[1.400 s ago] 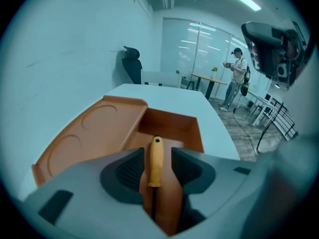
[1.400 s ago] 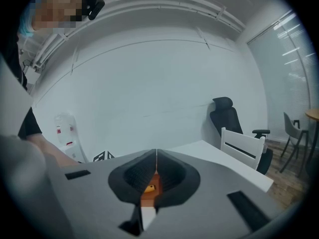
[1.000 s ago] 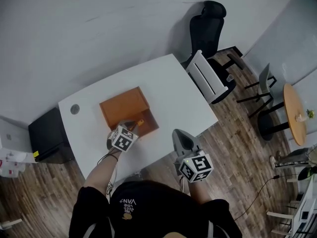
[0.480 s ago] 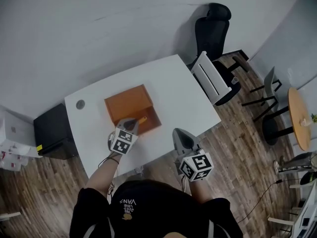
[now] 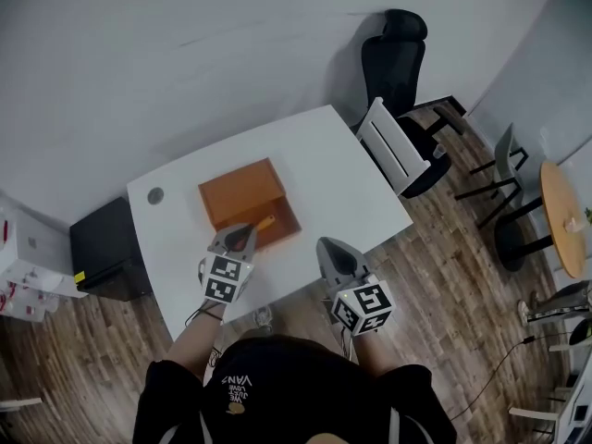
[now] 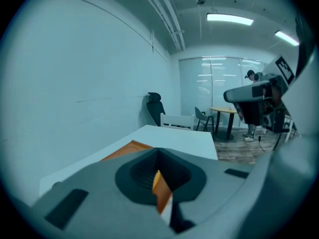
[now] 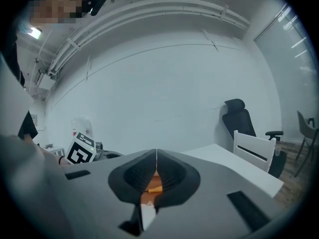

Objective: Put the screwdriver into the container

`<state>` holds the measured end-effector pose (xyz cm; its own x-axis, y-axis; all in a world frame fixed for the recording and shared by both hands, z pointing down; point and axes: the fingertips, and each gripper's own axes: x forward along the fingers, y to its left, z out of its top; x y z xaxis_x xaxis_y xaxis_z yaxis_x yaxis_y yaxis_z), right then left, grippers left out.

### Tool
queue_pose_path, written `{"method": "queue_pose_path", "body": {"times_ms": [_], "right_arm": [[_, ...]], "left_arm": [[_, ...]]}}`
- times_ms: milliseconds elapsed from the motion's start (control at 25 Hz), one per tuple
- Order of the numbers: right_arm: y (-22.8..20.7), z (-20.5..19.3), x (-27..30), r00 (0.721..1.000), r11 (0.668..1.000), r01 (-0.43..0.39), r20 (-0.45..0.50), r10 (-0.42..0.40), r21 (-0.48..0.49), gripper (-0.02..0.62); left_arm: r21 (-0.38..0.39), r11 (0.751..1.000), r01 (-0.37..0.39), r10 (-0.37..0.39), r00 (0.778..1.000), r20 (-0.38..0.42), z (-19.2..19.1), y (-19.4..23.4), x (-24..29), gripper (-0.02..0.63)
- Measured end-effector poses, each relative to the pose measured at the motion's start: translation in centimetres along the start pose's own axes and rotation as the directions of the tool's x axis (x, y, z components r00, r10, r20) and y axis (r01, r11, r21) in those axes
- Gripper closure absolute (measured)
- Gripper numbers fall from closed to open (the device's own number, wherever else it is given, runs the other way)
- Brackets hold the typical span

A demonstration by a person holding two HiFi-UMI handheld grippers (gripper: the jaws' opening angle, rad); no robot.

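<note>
An orange-brown box, the container (image 5: 240,194), sits on the white table (image 5: 333,174). My left gripper (image 5: 243,236) hovers at the box's near edge, shut on the screwdriver (image 5: 265,221), whose orange handle pokes out past the tips toward the box. In the left gripper view the orange handle (image 6: 161,190) is pinched between the closed jaws, with the container (image 6: 127,149) below and beyond. My right gripper (image 5: 330,248) hangs off the table's near edge, shut and holding nothing. Through the slit of its closed jaws in the right gripper view, the orange handle (image 7: 155,188) shows.
A black office chair (image 5: 392,55) and a white chair (image 5: 398,148) stand to the right of the table. A black cabinet (image 5: 102,248) sits at its left end. A round wooden table (image 5: 564,222) is at the far right. A round grommet (image 5: 154,195) marks the tabletop's left corner.
My left gripper has lifted toward me with the screwdriver still at its tips. The right gripper has stayed about where it was.
</note>
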<state>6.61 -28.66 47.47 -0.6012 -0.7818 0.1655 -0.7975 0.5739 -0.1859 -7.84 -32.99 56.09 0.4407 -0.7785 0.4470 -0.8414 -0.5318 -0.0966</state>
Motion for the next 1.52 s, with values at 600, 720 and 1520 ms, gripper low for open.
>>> {"method": "queue_pose_path", "body": {"times_ms": [600, 720, 1520], "right_arm": [[2.9, 0.2, -2.8, 0.998, 0.998, -0.062, 0.019, 0.062, -0.032, 0.583], [3.4, 0.0, -3.5, 0.997, 0.997, -0.071, 0.017, 0.071, -0.037, 0.583], [4.6, -1.0, -6.6, 0.998, 0.996, -0.069, 0.003, 0.069, -0.055, 0.584]], "left_arm": [[-0.068, 0.994, -0.090, 0.099, 0.985, 0.141, 2.2, -1.9, -9.3, 0.592], [-0.089, 0.991, -0.100, 0.114, 0.980, 0.166, 2.3, -2.4, -11.1, 0.592], [-0.185, 0.970, -0.159, 0.205, 0.942, 0.267, 1.8, -4.9, -19.6, 0.592]]}}
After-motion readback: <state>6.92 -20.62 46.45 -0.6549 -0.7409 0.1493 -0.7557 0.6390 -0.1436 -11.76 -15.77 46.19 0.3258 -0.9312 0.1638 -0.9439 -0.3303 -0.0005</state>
